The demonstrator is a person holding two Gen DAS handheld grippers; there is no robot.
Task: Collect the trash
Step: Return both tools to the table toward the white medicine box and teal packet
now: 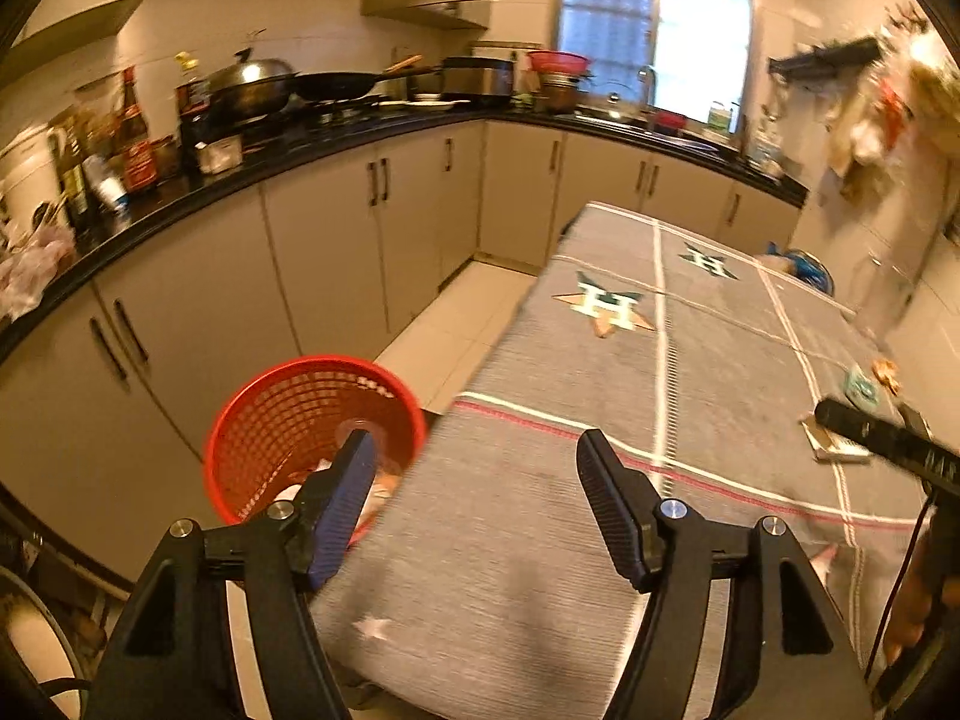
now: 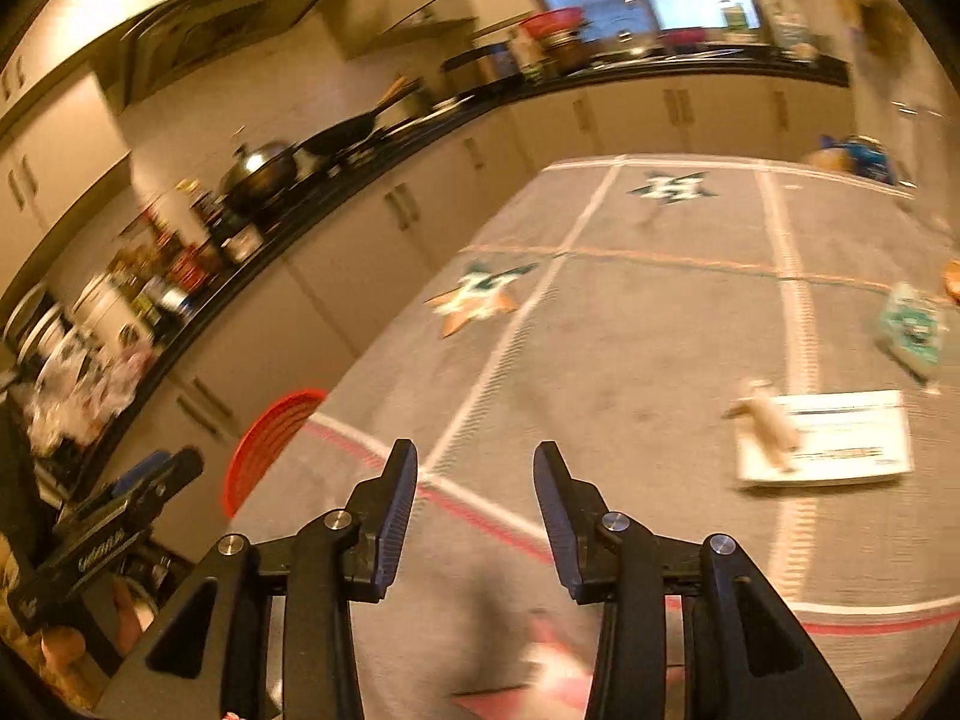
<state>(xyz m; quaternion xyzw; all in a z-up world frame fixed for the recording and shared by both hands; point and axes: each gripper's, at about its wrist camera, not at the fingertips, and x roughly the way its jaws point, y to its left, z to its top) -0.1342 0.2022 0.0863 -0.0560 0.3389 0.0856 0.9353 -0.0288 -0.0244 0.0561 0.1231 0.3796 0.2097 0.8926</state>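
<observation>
A red mesh trash basket (image 1: 312, 420) stands on the floor at the table's left edge, with scraps inside; its rim shows in the right wrist view (image 2: 270, 438). My left gripper (image 1: 474, 450) is open and empty, its left finger over the basket. My right gripper (image 2: 474, 462) is open and empty above the grey cloth. On the table lie a white printed card (image 2: 840, 438) with a pale crumpled scrap (image 2: 768, 420) on its left end, and a green wrapper (image 2: 912, 330). The card (image 1: 831, 441) and wrapper (image 1: 861, 384) also show in the left wrist view.
A grey cloth with star logos (image 1: 600, 300) covers the table (image 2: 630, 312). A black counter (image 1: 288, 150) with pots, bottles and a wok curves round behind. A blue bag (image 2: 864, 156) sits past the far corner. An orange scrap (image 2: 951, 276) lies at the right edge.
</observation>
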